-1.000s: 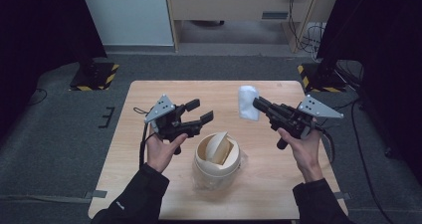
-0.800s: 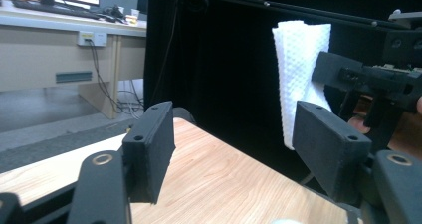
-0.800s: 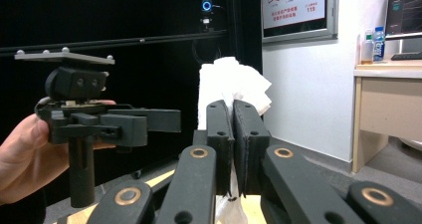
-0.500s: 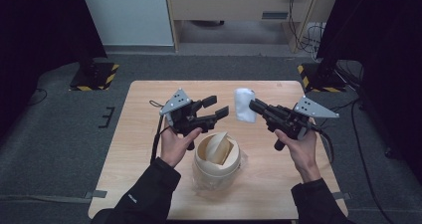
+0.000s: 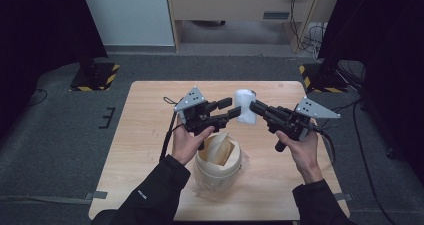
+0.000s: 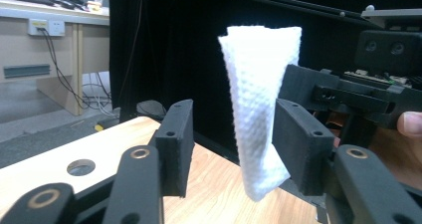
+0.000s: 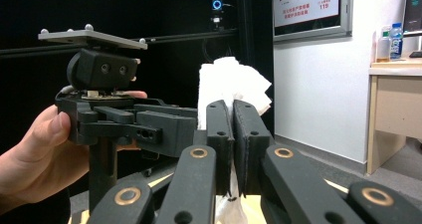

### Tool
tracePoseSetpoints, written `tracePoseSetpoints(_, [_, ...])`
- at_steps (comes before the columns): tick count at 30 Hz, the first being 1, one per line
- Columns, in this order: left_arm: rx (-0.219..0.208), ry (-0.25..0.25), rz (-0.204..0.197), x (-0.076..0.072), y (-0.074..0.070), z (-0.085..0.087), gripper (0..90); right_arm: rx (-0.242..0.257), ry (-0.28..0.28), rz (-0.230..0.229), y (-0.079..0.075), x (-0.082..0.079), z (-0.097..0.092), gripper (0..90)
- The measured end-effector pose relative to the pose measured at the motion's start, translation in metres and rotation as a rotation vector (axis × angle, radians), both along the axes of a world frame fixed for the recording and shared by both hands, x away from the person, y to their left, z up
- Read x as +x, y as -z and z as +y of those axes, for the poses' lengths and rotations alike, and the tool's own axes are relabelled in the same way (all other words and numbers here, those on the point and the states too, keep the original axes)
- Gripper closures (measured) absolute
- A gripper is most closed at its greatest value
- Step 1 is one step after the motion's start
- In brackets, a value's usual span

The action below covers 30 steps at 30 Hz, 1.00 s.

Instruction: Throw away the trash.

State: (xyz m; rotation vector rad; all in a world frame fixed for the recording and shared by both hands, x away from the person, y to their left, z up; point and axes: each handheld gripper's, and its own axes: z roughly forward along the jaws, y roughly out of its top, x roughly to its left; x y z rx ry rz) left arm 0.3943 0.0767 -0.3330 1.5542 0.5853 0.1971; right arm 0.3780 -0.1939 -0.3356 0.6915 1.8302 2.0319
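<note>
A folded white paper towel (image 5: 244,105) stands upright in the air above the wooden table (image 5: 150,115). My right gripper (image 5: 253,106) is shut on its lower part; in the right gripper view the jaws (image 7: 233,119) meet with the towel (image 7: 234,84) rising behind them. My left gripper (image 5: 231,108) comes in from the left and its jaws have just been closing. In the left gripper view the towel (image 6: 259,109) hangs between them (image 6: 238,144), close to the right-hand pad (image 6: 298,139), with a gap at the left-hand pad.
A round pale tub (image 5: 218,157) with a beige liner sits on the table below both grippers, near the front edge. A small hole (image 6: 80,167) marks the tabletop. Striped floor stands (image 5: 95,77) flank the table's far corners.
My left gripper has moved right, up to the towel, and its jaws have narrowed around it. The right gripper and the towel have stayed where they were.
</note>
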Motion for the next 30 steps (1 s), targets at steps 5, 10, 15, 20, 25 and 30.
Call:
tracePoseSetpoints(5, [0.009, 0.020, 0.001, -0.002, -0.001, -0.005, 57.3, -0.004, -0.005, 0.001, 0.001, 0.000, 0.001, 86.6])
tracePoseSetpoints(10, [0.030, 0.018, -0.012, -0.003, -0.002, -0.005, 68.8, -0.006, -0.012, 0.006, 0.002, 0.000, 0.002, 86.5])
tracePoseSetpoints(15, [0.040, 0.020, -0.003, -0.006, -0.004, -0.002, 81.4, -0.012, -0.018, 0.013, 0.003, 0.000, 0.004, 86.0])
tracePoseSetpoints(20, [0.046, 0.024, -0.002, -0.007, -0.006, -0.002, 85.5, -0.006, -0.024, 0.018, 0.003, 0.000, 0.005, 84.8])
tracePoseSetpoints(25, [0.029, 0.015, -0.020, -0.011, -0.011, 0.006, 86.0, 0.019, -0.005, 0.016, -0.002, 0.000, -0.003, 78.9])
tracePoseSetpoints(30, [0.007, -0.028, -0.029, -0.015, -0.017, 0.027, 85.9, 0.050, 0.054, 0.012, -0.002, 0.001, -0.019, 73.3])
